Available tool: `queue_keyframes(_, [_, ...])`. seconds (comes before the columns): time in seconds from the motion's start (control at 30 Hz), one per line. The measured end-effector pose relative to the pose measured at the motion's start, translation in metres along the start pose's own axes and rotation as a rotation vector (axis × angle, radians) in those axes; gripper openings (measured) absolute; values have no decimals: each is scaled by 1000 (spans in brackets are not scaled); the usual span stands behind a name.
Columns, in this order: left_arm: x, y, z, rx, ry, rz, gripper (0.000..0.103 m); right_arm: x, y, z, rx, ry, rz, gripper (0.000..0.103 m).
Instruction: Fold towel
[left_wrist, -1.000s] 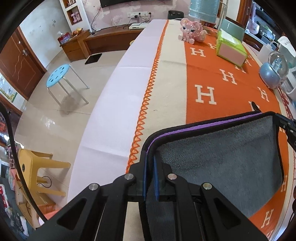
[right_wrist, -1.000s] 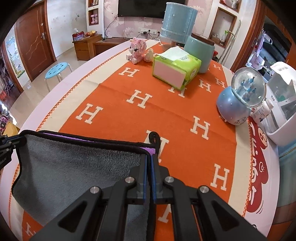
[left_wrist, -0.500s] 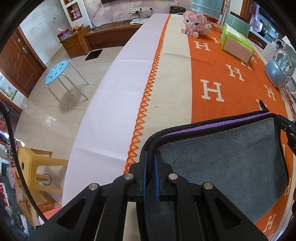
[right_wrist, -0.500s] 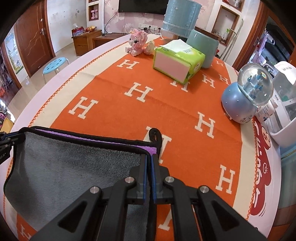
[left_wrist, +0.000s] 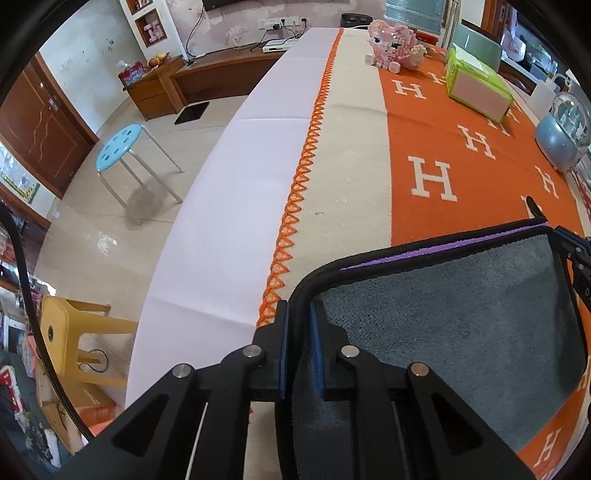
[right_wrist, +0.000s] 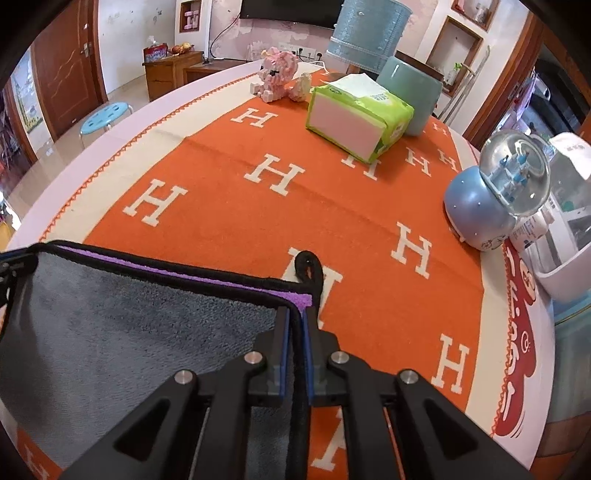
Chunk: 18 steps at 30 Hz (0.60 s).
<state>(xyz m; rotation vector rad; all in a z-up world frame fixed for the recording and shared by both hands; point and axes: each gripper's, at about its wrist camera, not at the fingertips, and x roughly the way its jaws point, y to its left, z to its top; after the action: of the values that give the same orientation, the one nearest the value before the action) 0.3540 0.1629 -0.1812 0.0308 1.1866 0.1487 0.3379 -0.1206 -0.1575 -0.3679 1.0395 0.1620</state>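
A grey towel (left_wrist: 454, 332) with black trim and a purple underside is held over the orange H-patterned tablecloth (left_wrist: 443, 122). My left gripper (left_wrist: 300, 314) is shut on the towel's left corner. My right gripper (right_wrist: 295, 317) is shut on the towel's (right_wrist: 129, 332) right corner, beside its black hanging loop (right_wrist: 308, 266). The folded top edge hangs stretched between the two grippers, with a purple strip showing behind it. The right gripper also shows at the right edge of the left wrist view (left_wrist: 576, 254).
A green tissue pack (right_wrist: 358, 118), a pink brick toy (right_wrist: 275, 74), a teal jar (right_wrist: 417, 99), a blue snow globe (right_wrist: 495, 195) and a white container (right_wrist: 569, 236) stand on the far and right parts of the table. The left table edge (left_wrist: 207, 229) drops to the floor with a blue stool (left_wrist: 118, 147).
Both grippers have carried the towel's held edge forward over the table and a little lower. The far objects look closer. Both grips are unchanged.
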Motion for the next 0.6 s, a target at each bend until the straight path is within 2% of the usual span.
queue_keyframes(0.1, [-1, 0, 1, 8, -12, 46, 33, 1, 1, 0, 3, 1, -8, 9])
queue_keyframes(0.17, [-3, 3, 1, -2, -16, 50, 49, 1, 0, 1, 10, 5, -3, 10])
queue_keyframes(0.3, [-11, 9, 0, -23, -29, 30, 54, -7, -3, 3, 25, -3, 9, 12])
queue_keyframes(0.37, [-16, 9, -1, -32, -36, 29, 63, -13, -5, 4, 30, -16, 8, 16])
queue_keyframes(0.43, [-22, 9, -2, -41, -47, 24, 67, -21, -7, 4, 39, -30, 14, 25])
queue_keyframes(0.6, [-41, 4, -10, -51, -61, 16, 73, -38, -9, 0, 60, -39, 42, 29])
